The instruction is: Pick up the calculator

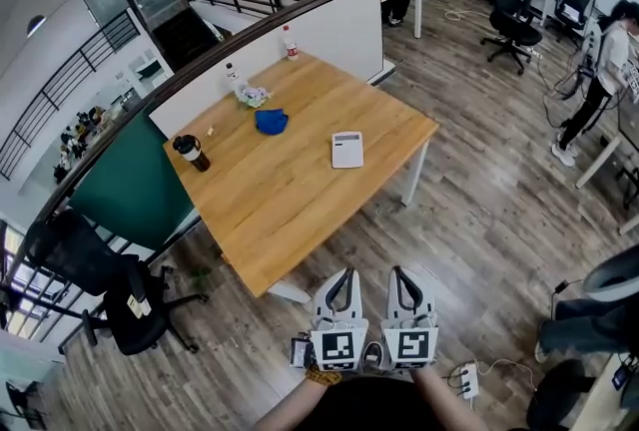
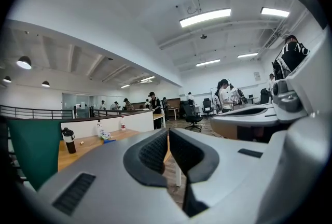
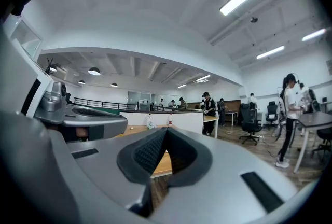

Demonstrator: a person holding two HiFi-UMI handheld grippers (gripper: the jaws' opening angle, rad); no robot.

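Head view: calculator (image 1: 347, 149) is seen lying flat on the worktop (image 1: 280, 210), nr its right corner, well apart from both tools. L tool (image 1: 345, 279) and R tool (image 1: 398, 277) are held side by side over the floor (image 1: 479, 219), off the worktop's near edge.
L gripper view: jaws are seen shut tip to tip, nothing btw. them.
R gripper view: jaws likewise pressed together, empty.

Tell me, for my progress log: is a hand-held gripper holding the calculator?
No, the calculator lies on the wooden table, with nothing touching it.
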